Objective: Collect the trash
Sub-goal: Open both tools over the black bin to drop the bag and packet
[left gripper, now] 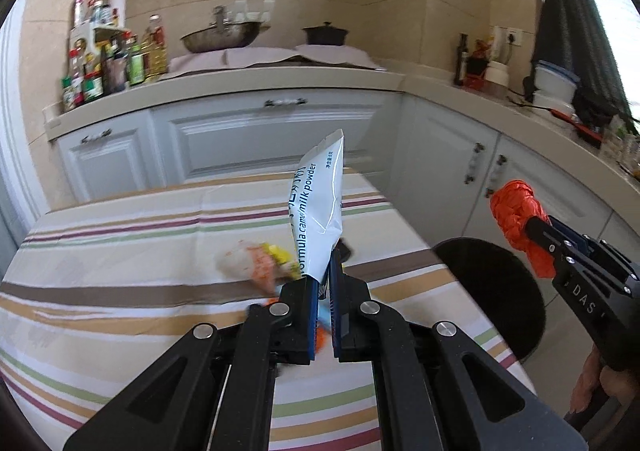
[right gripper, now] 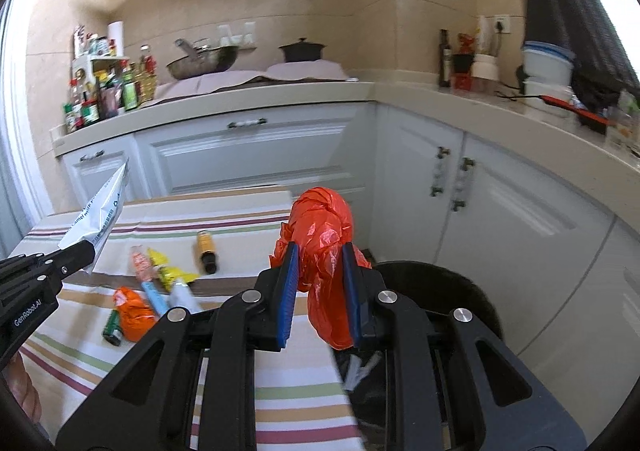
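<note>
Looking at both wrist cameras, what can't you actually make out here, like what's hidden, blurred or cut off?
- Inside of the black trash bin: right wrist view, covered by the right claw and its orange plastic bag; contents unclear.
- Wrappers on the striped table: left wrist view, smeared by motion blur, partly behind the left claw.
- Milk powder pouch base: left wrist view, hidden between the pads.
- Condiment bottles: labels too small.

Left gripper clamped tight, tilted downward; right gripper narrowly closed, likewise tilted.
</note>
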{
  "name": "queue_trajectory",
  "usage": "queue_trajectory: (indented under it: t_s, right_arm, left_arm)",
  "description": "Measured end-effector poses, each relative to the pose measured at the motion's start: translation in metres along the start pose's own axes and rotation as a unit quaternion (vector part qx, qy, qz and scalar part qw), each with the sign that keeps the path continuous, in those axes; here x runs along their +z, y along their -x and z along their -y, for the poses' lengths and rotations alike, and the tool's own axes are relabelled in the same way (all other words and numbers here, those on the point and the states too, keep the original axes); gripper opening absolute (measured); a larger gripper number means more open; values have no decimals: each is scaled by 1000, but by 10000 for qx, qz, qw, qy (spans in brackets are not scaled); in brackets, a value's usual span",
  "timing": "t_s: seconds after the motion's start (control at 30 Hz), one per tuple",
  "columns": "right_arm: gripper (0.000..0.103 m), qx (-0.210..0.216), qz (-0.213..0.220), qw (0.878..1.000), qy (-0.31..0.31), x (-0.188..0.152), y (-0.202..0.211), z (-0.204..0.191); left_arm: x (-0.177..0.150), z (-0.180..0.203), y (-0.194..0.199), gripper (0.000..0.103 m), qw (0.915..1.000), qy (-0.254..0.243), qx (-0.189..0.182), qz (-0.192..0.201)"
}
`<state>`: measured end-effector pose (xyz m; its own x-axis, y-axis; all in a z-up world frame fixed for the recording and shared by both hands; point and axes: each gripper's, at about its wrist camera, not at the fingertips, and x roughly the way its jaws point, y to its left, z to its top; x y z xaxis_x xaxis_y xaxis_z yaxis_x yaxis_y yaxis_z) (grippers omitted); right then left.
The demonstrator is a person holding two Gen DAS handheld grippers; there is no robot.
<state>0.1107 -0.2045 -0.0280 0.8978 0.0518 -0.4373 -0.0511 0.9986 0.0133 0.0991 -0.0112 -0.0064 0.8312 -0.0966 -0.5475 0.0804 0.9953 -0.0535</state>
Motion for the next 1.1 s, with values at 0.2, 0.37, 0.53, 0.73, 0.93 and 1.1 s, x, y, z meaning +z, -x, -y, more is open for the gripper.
queue_trajectory:
  t_s: [0.2,0.37,0.53,0.73,0.93,1.1]
  right_arm:
    - [21,-313,40,9993,-184,-3,4,35]
    - [21,-548,62,9980,-312,-6,6,62]
    - [21,-724,60,9964,-443,-10,3,83]
    - [21,-826,20,9951,-545,-15,-2,101]
    - [21,-893,-39,9939,-648,-19,-11,115]
    - [21,-919,-87,9933,-693,-23,-18,121]
  left_arm:
    - [4,34,-7,6,9993,-224,-286,27]
    - [6,62,-17,6,9980,-406,-494,-10]
    - [6,86,-25,6,9960,-591,-668,-23]
    - [5,112,-36,6,9937,-766,-813,-68]
    - [2,130,-47,6,9918,-935,-867,-113]
    - [-1,140,-60,6,9909,-1006,-873,-181]
